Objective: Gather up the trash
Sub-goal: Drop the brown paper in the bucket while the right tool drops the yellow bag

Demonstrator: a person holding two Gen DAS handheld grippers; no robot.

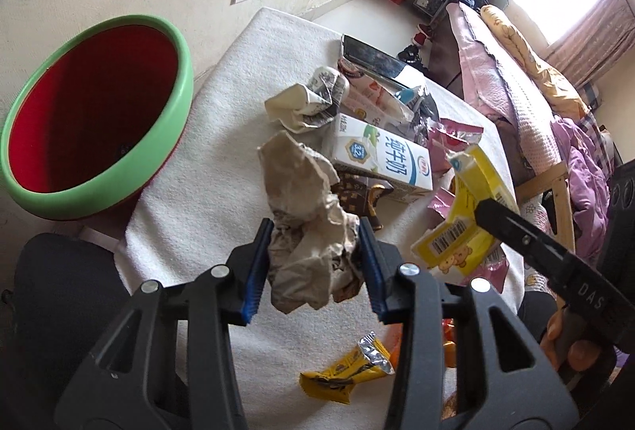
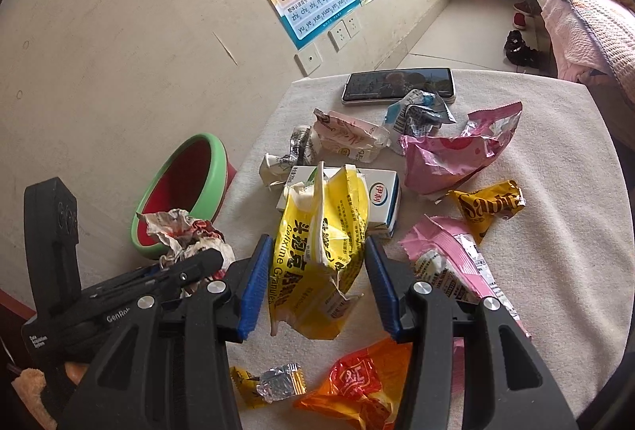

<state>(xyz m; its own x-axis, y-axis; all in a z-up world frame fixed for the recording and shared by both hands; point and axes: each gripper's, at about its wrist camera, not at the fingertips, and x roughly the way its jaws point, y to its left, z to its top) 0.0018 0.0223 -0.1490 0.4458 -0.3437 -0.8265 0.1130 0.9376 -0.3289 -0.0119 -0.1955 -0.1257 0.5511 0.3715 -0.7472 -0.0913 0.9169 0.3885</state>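
Observation:
My left gripper is shut on a crumpled brown paper wrapper and holds it above the white table; the wrapper also shows in the right wrist view. My right gripper is shut on a torn yellow medicine box, lifted over the table; the box also shows in the left wrist view. The trash bin, red inside with a green rim, stands left of the table and also shows in the right wrist view.
On the table lie a milk carton, crumpled cartons, pink wrappers, a yellow snack wrapper, an orange bag, a small yellow wrapper and a phone. A bed stands at the right.

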